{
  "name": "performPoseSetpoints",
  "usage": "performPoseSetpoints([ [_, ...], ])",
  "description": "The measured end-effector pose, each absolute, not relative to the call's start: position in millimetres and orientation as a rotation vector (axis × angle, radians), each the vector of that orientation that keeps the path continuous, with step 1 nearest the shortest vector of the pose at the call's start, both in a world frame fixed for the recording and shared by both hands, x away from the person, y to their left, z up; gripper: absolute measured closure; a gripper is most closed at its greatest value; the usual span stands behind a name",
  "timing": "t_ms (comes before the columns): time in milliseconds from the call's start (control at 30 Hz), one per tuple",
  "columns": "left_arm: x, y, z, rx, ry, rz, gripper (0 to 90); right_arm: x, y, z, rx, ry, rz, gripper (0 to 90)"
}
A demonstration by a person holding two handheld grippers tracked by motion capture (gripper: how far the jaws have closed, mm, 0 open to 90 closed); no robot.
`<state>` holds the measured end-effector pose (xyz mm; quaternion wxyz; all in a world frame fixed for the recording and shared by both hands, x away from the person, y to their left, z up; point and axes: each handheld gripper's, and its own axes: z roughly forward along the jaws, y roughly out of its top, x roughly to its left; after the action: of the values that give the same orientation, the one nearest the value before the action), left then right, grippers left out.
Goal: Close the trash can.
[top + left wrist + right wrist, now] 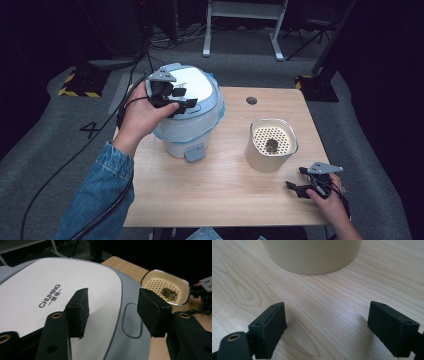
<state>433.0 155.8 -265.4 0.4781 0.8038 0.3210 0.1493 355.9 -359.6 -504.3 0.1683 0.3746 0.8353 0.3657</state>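
From above, the left claw (pixel 181 102) hovers wide over the rice cooker (pixel 187 112) on the counter (pixel 220 185); its own view reads the lid's "CHUMING" lettering. The right claw (pixel 296 189), spread empty, faces the cream pot (pixel 271 145).

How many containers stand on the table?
2: a lidded white-and-grey bin at the table's left, under the left gripper, and a cream strainer pot at the right, ahead of the right gripper. None seems hidden.
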Motion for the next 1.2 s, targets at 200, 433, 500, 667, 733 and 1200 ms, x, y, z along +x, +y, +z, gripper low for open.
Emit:
performPoseSetpoints([
  [200,402.1,161.3,-263.4,2.001,0.726,0.426,36.1,355.9,-359.5,-504.3,1.065,2.376,1.04,15.6],
  [433,372.4,166.4,-272.8,2.006,0.726,0.42,35.4,355.9,-359.5,-504.3,1.066,2.376,1.04,15.6],
  [500,364.3,168.4,-279.0,2.009,0.726,0.41,35.3,355.9,-359.6,-504.3,1.065,2.376,1.04,15.6],
  [667,351.1,172.8,-295.8,2.006,0.737,0.4,34.9,355.9,-359.6,-504.3,1.065,2.376,1.04,15.6],
  [733,346.9,174.6,-304.5,2.009,0.75,0.394,34.4,355.9,-359.6,-504.3,1.065,2.376,1.04,15.6],
  [1200,337.0,189.7,-369.8,2.003,0.827,0.327,32.6,355.9,-359.6,-504.3,1.065,2.376,1.04,15.6],
])
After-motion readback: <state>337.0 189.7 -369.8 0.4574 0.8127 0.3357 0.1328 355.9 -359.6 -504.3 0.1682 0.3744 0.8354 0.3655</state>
